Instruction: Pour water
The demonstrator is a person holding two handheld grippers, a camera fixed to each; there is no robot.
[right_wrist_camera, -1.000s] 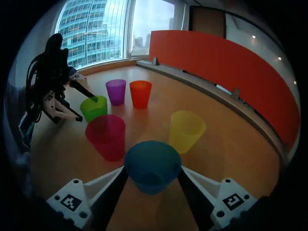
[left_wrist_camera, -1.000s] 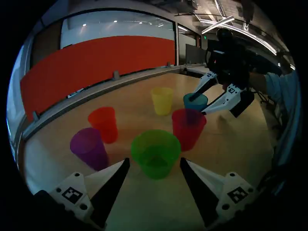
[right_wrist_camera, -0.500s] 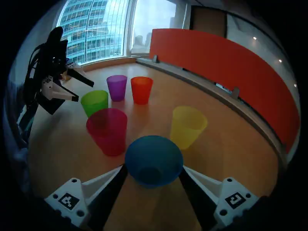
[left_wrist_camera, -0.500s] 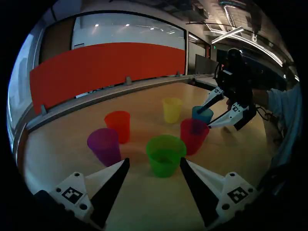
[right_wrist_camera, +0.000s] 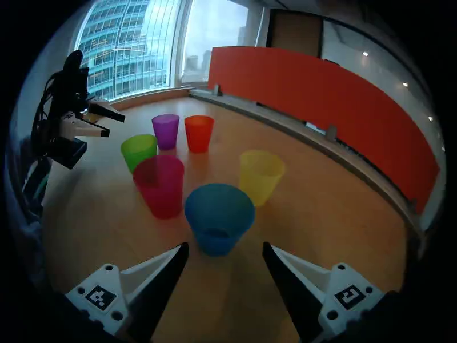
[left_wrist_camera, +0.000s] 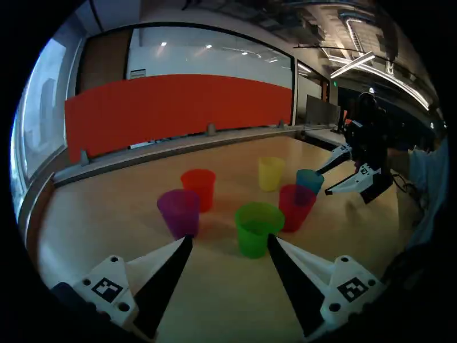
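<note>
Six plastic cups stand upright in a cluster on the wooden table (left_wrist_camera: 103,223). In the left gripper view the green cup (left_wrist_camera: 259,228) is nearest, just ahead of my open left gripper (left_wrist_camera: 228,243). Around it are the purple (left_wrist_camera: 179,212), orange (left_wrist_camera: 199,188), yellow (left_wrist_camera: 270,173), red (left_wrist_camera: 296,207) and blue (left_wrist_camera: 309,182) cups. The right gripper (left_wrist_camera: 324,183) sits just behind the blue cup. In the right gripper view the blue cup (right_wrist_camera: 220,217) stands free just ahead of my open right gripper (right_wrist_camera: 224,248). The left gripper (right_wrist_camera: 116,127) hovers beyond the green cup (right_wrist_camera: 139,151).
A long orange wall panel (left_wrist_camera: 183,108) runs behind a raised ledge at the table's far edge. Large windows (right_wrist_camera: 131,51) lie past the table's end. A person's sleeve (left_wrist_camera: 425,171) shows at the right. Bare table (right_wrist_camera: 343,217) stretches around the cups.
Both grippers have drawn back from the cups. The blue cup, held tilted between the right fingers, now stands free on the table. The green cup now stands ahead of the left fingers.
</note>
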